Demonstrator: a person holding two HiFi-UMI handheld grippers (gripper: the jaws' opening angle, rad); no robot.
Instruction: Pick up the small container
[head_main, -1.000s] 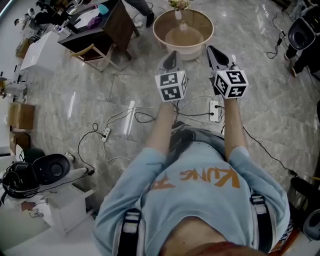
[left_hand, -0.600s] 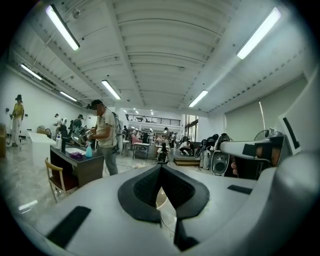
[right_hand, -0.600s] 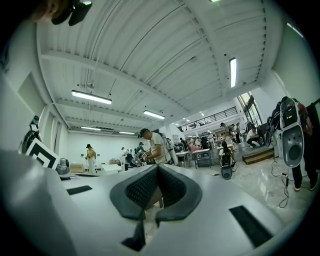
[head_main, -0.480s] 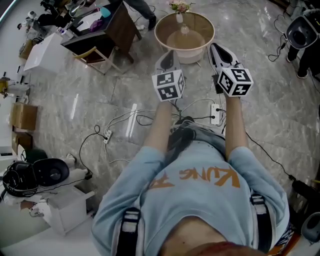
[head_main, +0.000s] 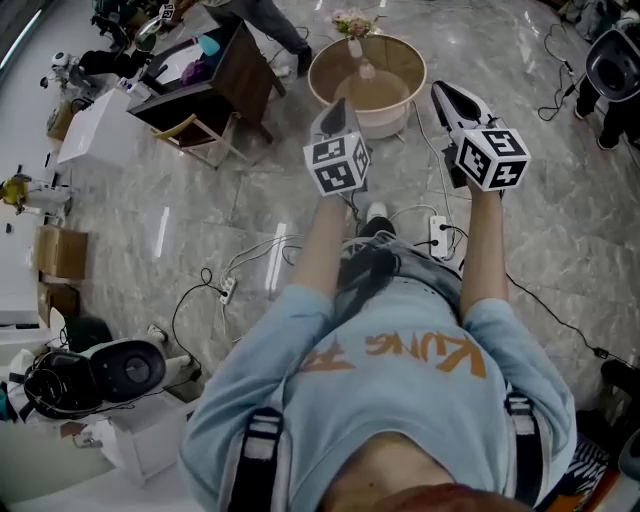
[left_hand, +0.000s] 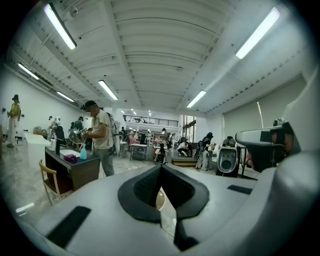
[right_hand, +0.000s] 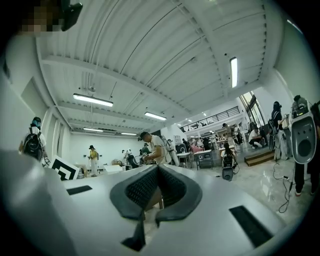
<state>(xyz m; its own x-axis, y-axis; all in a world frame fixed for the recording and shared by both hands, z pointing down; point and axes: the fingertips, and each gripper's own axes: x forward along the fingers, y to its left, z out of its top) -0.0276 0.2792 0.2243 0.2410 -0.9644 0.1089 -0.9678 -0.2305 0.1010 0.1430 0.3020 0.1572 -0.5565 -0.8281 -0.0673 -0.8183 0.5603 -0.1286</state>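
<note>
A round tan table (head_main: 322, 62) stands on the marble floor ahead of me. It carries a small vase of flowers (head_main: 354, 28) and a small clear container (head_main: 367, 71) near its middle. My left gripper (head_main: 338, 112) is held level in the air over the table's near edge, jaws shut and empty. My right gripper (head_main: 446, 93) hangs just right of the table, also shut on nothing. In the left gripper view the dark pads (left_hand: 147, 187) meet at the tips. In the right gripper view the pads (right_hand: 141, 189) are pressed together too.
A dark desk (head_main: 222, 62) with a wooden chair (head_main: 188, 112) stands to the left of the table, and a person (head_main: 258, 14) is at it. Cables and power strips (head_main: 440, 236) lie on the floor below my hands. White boxes and gear (head_main: 105, 372) crowd the left.
Both grippers have moved forward and up toward the round table, the right one more than the left. Their jaws stay shut.
</note>
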